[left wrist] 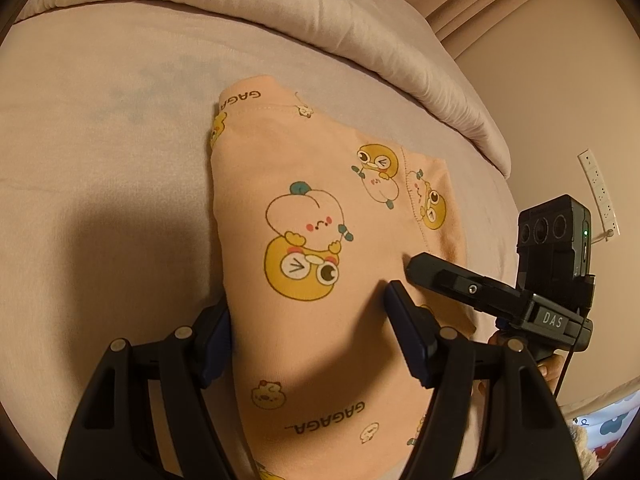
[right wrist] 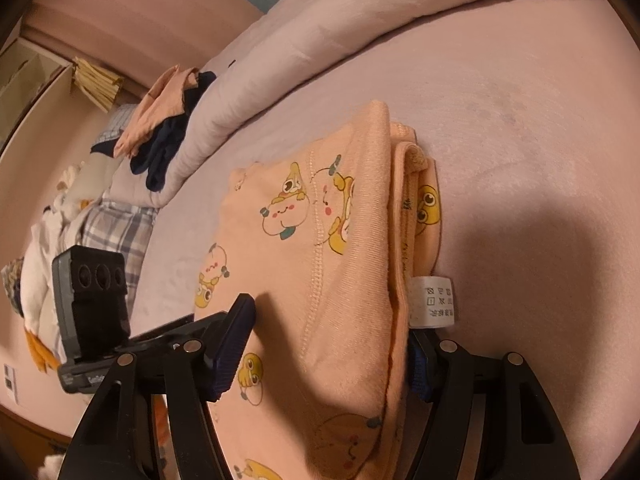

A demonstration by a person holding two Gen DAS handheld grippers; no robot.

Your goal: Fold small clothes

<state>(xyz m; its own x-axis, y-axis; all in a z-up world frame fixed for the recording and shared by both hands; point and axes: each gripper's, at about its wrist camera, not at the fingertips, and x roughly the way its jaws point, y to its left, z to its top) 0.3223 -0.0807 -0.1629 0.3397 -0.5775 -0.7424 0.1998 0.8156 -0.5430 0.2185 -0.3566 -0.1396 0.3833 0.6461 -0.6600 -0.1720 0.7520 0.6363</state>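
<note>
Both grippers angle downward over the folded peach garment [left wrist: 320, 216]; we find left gripper [left wrist: 308, 340] and right gripper [right wrist: 328, 344] jaws spread, straddling it, not clamped.

left tool [left wrist: 308, 344]: black arms, silver rivets, blue pads | right tool [right wrist: 324, 344]: same ("DAS" marking)

- We lose the near end of the peach garment [left wrist: 320, 360] at the bottom edge of both wrist views.
- We cannot read the print on its white care label [right wrist: 432, 300]; it is too small.
- The left tongs [left wrist: 308, 340] hide their left pad behind the cloth's edge.
- In the right view, the right tongs [right wrist: 324, 352] have their right pad partly covered by the folded layers.
- We cannot sort out the heaped clothes [right wrist: 160, 132] far off.
</note>
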